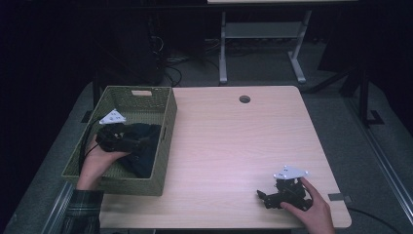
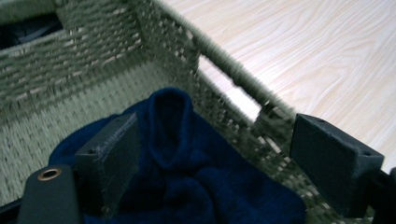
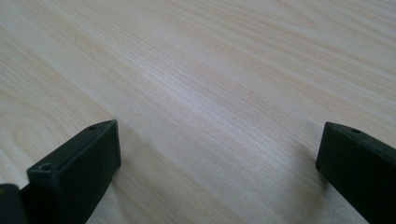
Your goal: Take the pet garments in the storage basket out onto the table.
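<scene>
Inside the basket (image 1: 164, 127) at left, the left hand-held gripper (image 2: 212, 154) is held wide over a blue cloth (image 2: 196, 186). Wicker could be snagged if closed too near the wall. The right hand-held gripper (image 3: 219, 172) is rested wide on the counter (image 1: 234, 146).

- The cloth (image 2: 196, 182) is deep navy blue.
- The basket (image 1: 163, 141) is olive green with a woven pattern.
- The surface (image 1: 234, 146) is pale wood with fine grain.
- Each tool (image 1: 265, 197) is black, with a grey plate on top.
</scene>
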### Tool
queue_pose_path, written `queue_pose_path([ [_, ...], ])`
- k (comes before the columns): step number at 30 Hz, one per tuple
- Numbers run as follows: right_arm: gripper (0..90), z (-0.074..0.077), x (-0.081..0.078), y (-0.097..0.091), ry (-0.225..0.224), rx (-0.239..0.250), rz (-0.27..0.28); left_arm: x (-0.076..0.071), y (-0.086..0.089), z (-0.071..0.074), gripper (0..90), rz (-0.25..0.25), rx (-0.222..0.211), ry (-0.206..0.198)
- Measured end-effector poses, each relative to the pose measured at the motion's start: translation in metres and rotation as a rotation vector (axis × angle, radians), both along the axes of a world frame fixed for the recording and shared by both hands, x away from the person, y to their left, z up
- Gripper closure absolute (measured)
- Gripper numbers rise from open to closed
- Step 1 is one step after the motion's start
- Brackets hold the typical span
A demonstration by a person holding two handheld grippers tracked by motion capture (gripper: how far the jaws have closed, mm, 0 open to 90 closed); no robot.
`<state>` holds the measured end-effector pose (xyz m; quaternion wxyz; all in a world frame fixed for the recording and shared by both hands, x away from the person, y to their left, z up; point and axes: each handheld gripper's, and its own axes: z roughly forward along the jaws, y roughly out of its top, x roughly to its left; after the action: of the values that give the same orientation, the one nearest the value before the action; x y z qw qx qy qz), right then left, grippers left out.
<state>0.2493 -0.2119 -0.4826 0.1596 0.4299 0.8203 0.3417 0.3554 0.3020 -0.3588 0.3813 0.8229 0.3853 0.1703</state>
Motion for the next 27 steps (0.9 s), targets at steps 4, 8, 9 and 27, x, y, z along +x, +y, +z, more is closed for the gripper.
queue_pose_path([
  [4,0.0,0.0,0.0,0.0,0.0,0.0,0.001,0.003,0.002,-0.007,15.7,0.01,-0.002,0.02],
  [8,0.0,0.0,0.0,0.0,0.0,-0.001,0.001,0.006,0.003,-0.016,15.7,0.015,-0.001,0.046],
  [9,0.0,0.0,0.0,0.0,0.0,0.0,0.001,0.007,0.003,-0.017,15.7,0.018,-0.001,0.05],
  [27,0.0,0.0,0.0,0.0,-0.001,0.0,0.002,0.015,-0.001,-0.042,15.6,0.008,0.048,0.124],
])
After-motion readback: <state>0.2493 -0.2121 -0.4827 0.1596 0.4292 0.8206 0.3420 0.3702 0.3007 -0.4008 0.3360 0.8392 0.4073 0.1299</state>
